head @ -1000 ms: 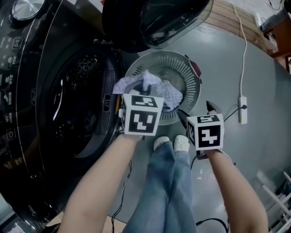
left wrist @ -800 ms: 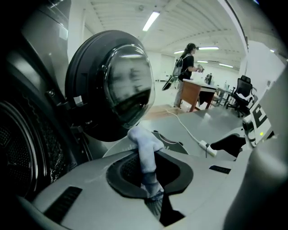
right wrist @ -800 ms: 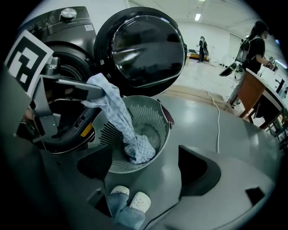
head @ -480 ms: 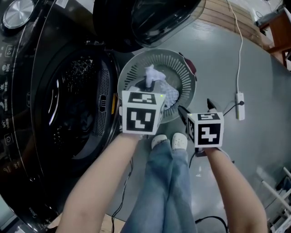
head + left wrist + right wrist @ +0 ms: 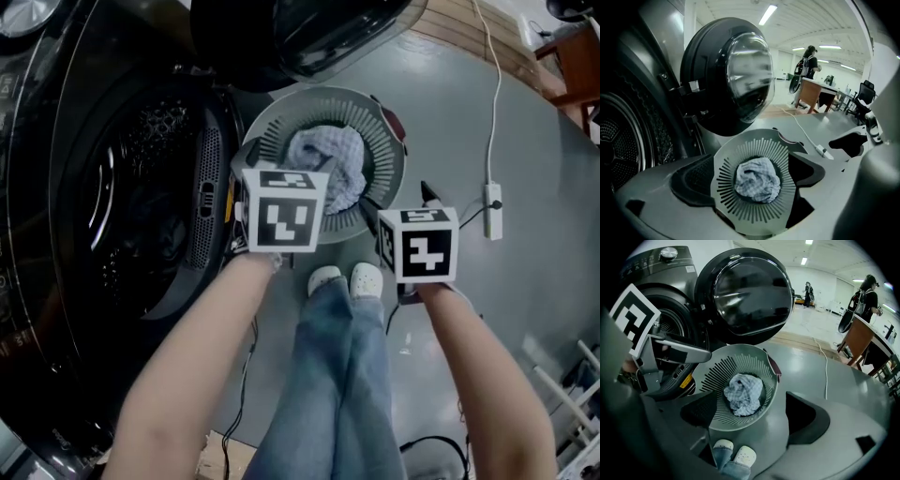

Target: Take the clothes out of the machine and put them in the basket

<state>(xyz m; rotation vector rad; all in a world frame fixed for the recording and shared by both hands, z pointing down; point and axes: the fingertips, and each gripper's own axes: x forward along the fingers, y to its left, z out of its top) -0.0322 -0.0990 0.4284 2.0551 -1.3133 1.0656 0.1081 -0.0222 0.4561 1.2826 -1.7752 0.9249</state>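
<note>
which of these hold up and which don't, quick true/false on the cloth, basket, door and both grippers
1. The cloth lies inside the basket. True.
2. The washer door is shut. False: it stands swung open above the basket.
3. The left gripper is clamped on the cloth. False: its jaws have just been opening and stand apart, with the cloth lying loose in the basket beyond them.
4. The right gripper has its jaws apart and holds nothing. True.
5. The basket sits on the floor in front of the machine. True.
</note>
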